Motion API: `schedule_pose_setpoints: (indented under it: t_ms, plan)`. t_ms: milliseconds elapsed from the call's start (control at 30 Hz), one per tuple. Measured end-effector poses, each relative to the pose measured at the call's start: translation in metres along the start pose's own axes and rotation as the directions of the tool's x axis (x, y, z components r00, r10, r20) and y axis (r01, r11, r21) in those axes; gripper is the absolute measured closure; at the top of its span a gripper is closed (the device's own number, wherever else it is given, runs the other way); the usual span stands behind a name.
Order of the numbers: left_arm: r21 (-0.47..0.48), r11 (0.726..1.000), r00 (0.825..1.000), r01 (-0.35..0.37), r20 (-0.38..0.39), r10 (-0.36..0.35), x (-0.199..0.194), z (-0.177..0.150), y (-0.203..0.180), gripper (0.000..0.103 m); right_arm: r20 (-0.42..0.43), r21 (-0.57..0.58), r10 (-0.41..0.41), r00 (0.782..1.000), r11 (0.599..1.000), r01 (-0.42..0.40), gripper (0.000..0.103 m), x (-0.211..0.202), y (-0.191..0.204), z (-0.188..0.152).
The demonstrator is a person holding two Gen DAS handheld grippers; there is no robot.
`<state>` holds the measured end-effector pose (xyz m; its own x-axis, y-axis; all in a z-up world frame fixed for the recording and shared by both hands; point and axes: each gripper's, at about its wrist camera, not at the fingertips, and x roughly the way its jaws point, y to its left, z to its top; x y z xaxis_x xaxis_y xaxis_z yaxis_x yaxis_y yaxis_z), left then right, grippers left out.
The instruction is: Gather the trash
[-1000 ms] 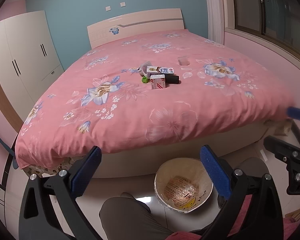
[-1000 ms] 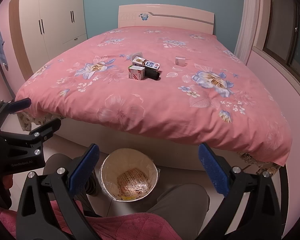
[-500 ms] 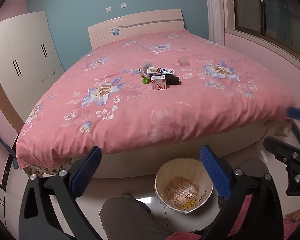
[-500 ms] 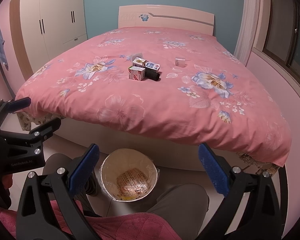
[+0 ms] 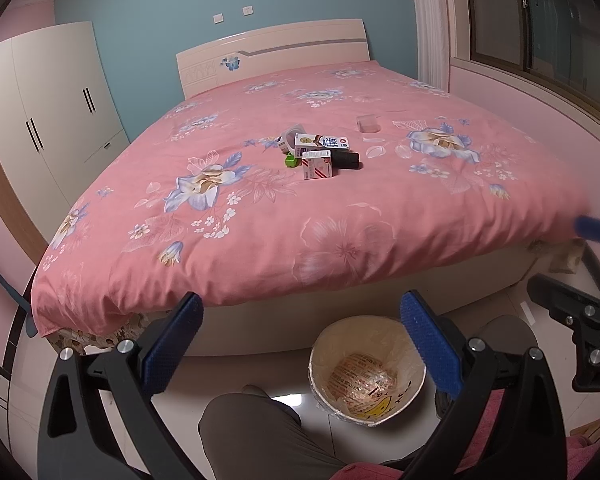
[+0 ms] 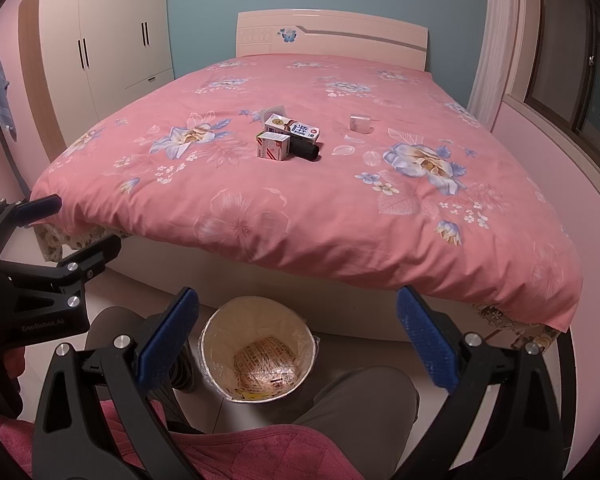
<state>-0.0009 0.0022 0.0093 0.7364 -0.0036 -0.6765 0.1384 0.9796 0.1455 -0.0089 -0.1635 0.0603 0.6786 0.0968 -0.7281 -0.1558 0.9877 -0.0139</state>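
A pink flowered bed (image 5: 340,216) is carrying a cluster of cartons (image 5: 318,156) near its middle, a lined bin (image 5: 366,364) is standing on the floor below, and the left gripper (image 5: 300,344) and right gripper (image 6: 296,336) are both hanging spread wide, grasping nothing.

The print on the cartons (image 5: 319,158) is too small to read, and the green piece (image 5: 290,159) sits half hidden behind them

cartons (image 6: 287,141) mid-bed (image 6: 340,200), small box (image 6: 359,123) to their right, bin (image 6: 257,356) on floor before the bed
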Motion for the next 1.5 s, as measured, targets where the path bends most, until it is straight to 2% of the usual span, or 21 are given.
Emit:
schedule_pose_setpoints:
  t_ms: [800, 1133, 1333, 1500]
  plan:
    - [-0.003, 1.0, 1.0, 0.009, -0.008, -0.009, 0.002, -0.006, 0.0, 0.002, -0.014, 0.005, 0.008, 1.0, 1.0, -0.008, 0.007, 0.004, -0.001, -0.004]
    - [0.002, 0.999, 0.998, 0.046, -0.046, -0.046, 0.019, -0.005, -0.005, 0.002, -0.045, 0.013, 0.021, 0.999, 1.0, -0.02, 0.007, 0.021, -0.005, -0.004]
    - [0.006, 0.998, 0.995, 0.055, -0.081, -0.054, 0.043, 0.012, -0.01, 0.002, -0.055, 0.013, 0.019, 0.998, 1.0, -0.018, 0.007, 0.04, -0.015, 0.007]
    - [-0.025, 0.997, 0.995, 0.072, -0.07, -0.074, 0.065, 0.04, -0.012, 0.002, -0.044, 0.009, 0.014, 0.999, 1.0, -0.014, 0.007, 0.055, -0.031, 0.029]
